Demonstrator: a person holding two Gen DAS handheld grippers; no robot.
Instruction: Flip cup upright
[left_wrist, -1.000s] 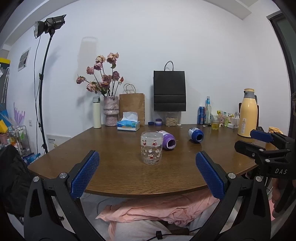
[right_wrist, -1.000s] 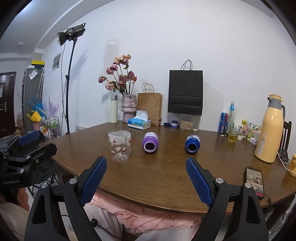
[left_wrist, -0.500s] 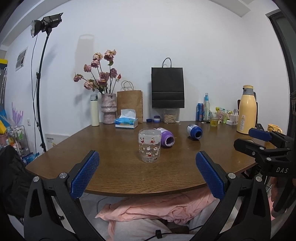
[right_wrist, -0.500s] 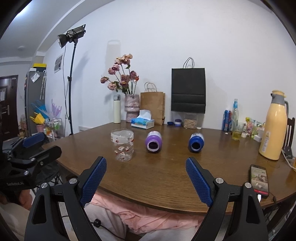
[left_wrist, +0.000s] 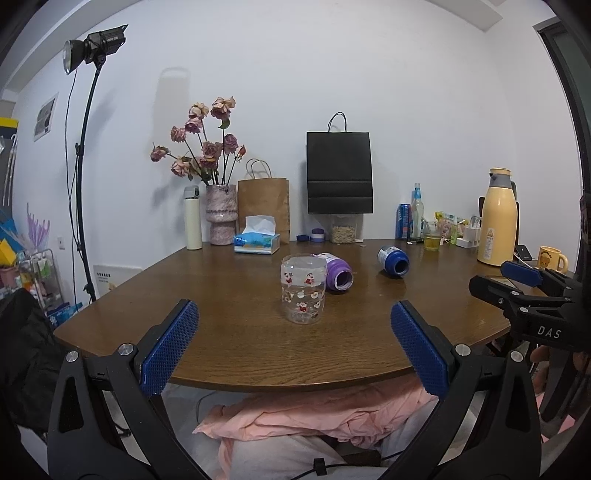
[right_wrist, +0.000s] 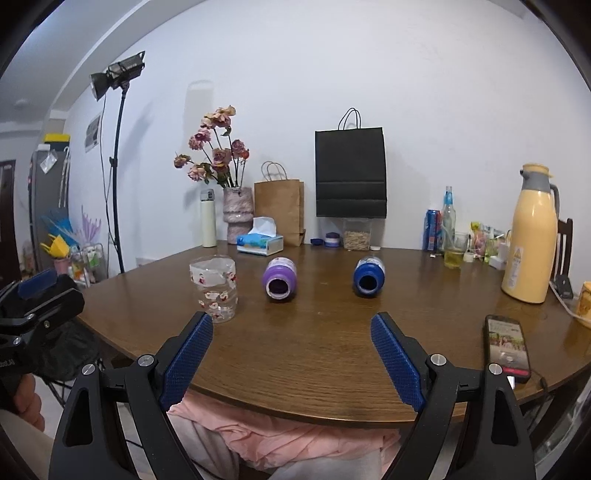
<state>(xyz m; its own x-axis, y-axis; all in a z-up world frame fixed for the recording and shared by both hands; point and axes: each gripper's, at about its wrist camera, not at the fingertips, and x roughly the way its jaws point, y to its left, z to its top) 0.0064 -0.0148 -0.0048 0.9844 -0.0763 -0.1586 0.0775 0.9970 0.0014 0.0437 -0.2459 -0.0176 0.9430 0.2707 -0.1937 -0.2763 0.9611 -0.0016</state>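
A clear plastic cup with red cartoon prints (left_wrist: 303, 289) stands upright on the brown table (left_wrist: 229, 332); it also shows in the right wrist view (right_wrist: 214, 286). A purple cup (left_wrist: 335, 272) (right_wrist: 279, 277) and a blue cup (left_wrist: 393, 260) (right_wrist: 368, 277) lie on their sides behind it, mouths toward me. My left gripper (left_wrist: 291, 347) is open and empty, near the table's front edge, in line with the clear cup. My right gripper (right_wrist: 291, 358) is open and empty, facing the gap between the purple and blue cups.
A phone (right_wrist: 506, 347) lies at the table's right front. A yellow thermos jug (right_wrist: 532, 236), bottles, a glass, tissue box (left_wrist: 256, 242), vase of flowers (left_wrist: 221, 214) and paper bags (left_wrist: 339, 173) stand along the back. Pink cloth (left_wrist: 314, 421) lies below the table edge.
Both grippers have shifted slightly, so the cups sit a little higher in both views. The cups have not moved. Both grippers stay open.
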